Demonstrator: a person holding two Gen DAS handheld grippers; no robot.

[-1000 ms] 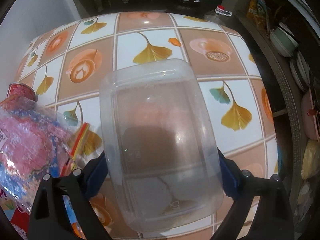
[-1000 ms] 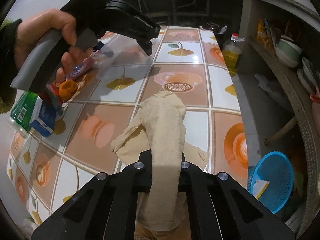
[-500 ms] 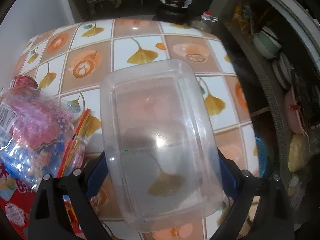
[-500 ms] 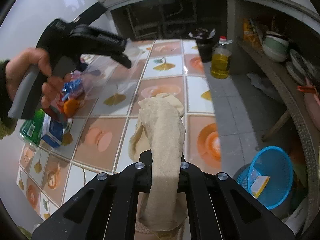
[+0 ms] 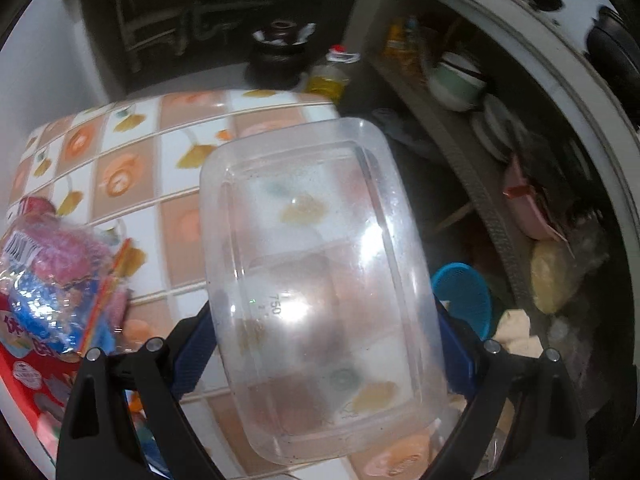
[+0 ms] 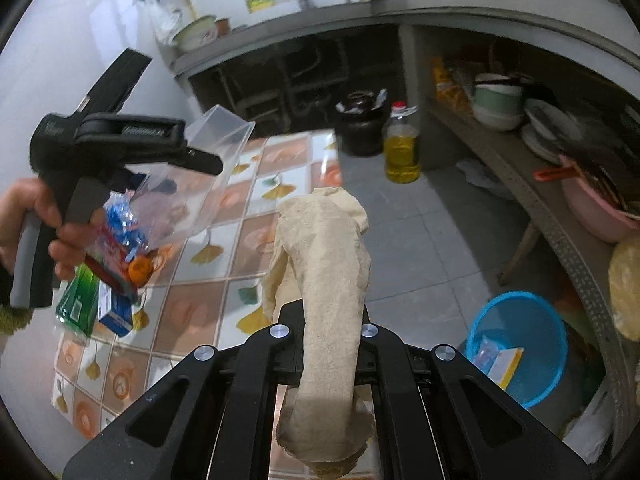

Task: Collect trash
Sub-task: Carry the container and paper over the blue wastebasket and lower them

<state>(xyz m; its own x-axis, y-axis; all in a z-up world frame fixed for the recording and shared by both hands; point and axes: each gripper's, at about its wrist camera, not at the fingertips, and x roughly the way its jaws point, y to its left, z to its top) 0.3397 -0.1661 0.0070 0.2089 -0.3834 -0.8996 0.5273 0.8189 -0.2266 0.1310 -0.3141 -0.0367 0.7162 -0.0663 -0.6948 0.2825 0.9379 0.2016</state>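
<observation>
The left gripper (image 5: pixel 320 344) holds a clear plastic rectangular box (image 5: pixel 320 292) between its blue pads, up in the air over the edge of the tiled bench (image 5: pixel 132 176). The right gripper (image 6: pixel 326 364) is squeezed tight on a crumpled tan paper towel (image 6: pixel 326 280), also off the bench. A round blue plastic basket (image 6: pixel 520 344) sits on the floor, with what may be paper scraps inside. Bright snack packets (image 5: pixel 52 288) lie on the bench.
</observation>
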